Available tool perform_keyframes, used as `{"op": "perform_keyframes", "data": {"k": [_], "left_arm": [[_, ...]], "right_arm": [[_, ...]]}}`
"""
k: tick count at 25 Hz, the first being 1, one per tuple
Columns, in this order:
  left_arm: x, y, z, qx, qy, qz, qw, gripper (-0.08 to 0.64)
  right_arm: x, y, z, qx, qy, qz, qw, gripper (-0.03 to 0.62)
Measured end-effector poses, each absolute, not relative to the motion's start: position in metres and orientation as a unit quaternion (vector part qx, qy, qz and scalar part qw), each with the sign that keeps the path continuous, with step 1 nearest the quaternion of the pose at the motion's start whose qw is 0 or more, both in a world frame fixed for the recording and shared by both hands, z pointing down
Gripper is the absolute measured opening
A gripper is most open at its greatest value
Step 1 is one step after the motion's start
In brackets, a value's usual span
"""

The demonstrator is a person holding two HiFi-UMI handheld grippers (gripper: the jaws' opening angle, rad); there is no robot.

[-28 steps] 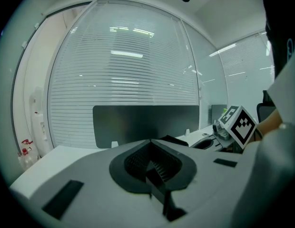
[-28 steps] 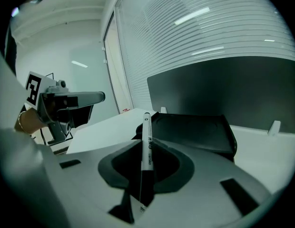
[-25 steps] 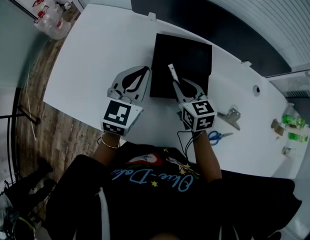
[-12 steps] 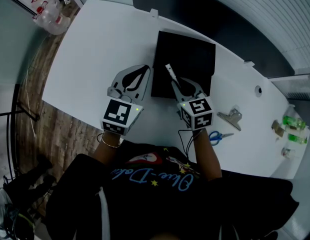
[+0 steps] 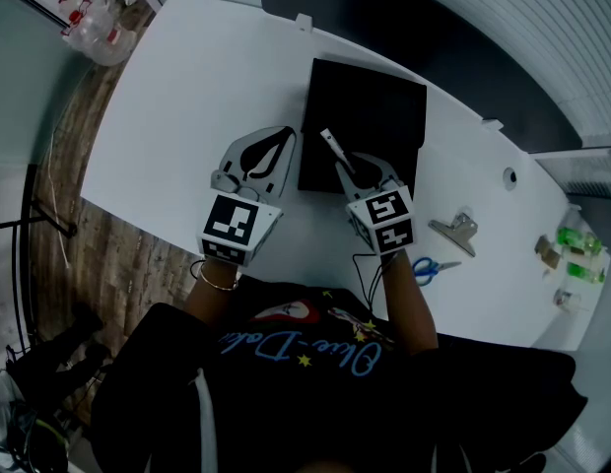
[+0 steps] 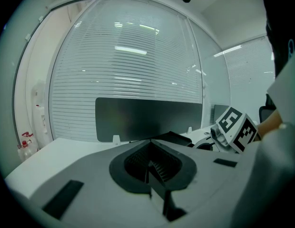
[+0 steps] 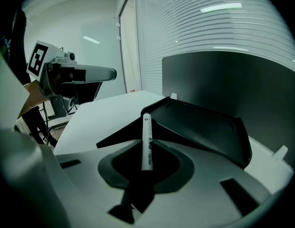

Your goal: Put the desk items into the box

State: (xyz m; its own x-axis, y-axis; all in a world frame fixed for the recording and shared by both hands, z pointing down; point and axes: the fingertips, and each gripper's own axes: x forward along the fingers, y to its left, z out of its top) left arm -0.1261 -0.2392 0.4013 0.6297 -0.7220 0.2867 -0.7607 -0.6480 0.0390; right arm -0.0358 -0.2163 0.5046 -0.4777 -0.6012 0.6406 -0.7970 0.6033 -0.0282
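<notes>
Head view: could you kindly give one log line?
right gripper: marker held over box | left gripper: shut, empty | scissors: on table

Near left: left gripper (image 5: pixel 278 146) points toward the far side, close to level. Its jaws are together with nothing between them. Its marker cube (image 5: pixel 237 230) faces up, just ahead of the wrist, and a thin bangle (image 5: pixel 215 282) circles the left wrist. To its right, apart from it: right gripper (image 5: pixel 347 168), pitched downward more steeply and rolled a little. Its jaws are clamped on a white pen (image 5: pixel 332 150), whose far end sticks out past the fingertips toward far-left. Both elbows are tucked in by the torso, and the right forearm (image 5: pixel 409 308) is bare.
</notes>
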Motion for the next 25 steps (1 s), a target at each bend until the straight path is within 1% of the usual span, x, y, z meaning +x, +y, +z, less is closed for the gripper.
{"op": "perform_keyframes", "data": {"k": [13, 25], "left_arm": [[-0.127, -0.242, 0.404, 0.899, -0.413, 0.121, 0.082, 0.008], [-0.129, -0.245, 0.405, 0.898, -0.416, 0.116, 0.087, 0.008]], "right_arm": [[-0.041, -0.213, 0.520, 0.371, -0.841, 0.153, 0.362, 0.074], [-0.037, -0.213, 0.540, 0.327, -0.824, 0.112, 0.449, 0.074]]}}
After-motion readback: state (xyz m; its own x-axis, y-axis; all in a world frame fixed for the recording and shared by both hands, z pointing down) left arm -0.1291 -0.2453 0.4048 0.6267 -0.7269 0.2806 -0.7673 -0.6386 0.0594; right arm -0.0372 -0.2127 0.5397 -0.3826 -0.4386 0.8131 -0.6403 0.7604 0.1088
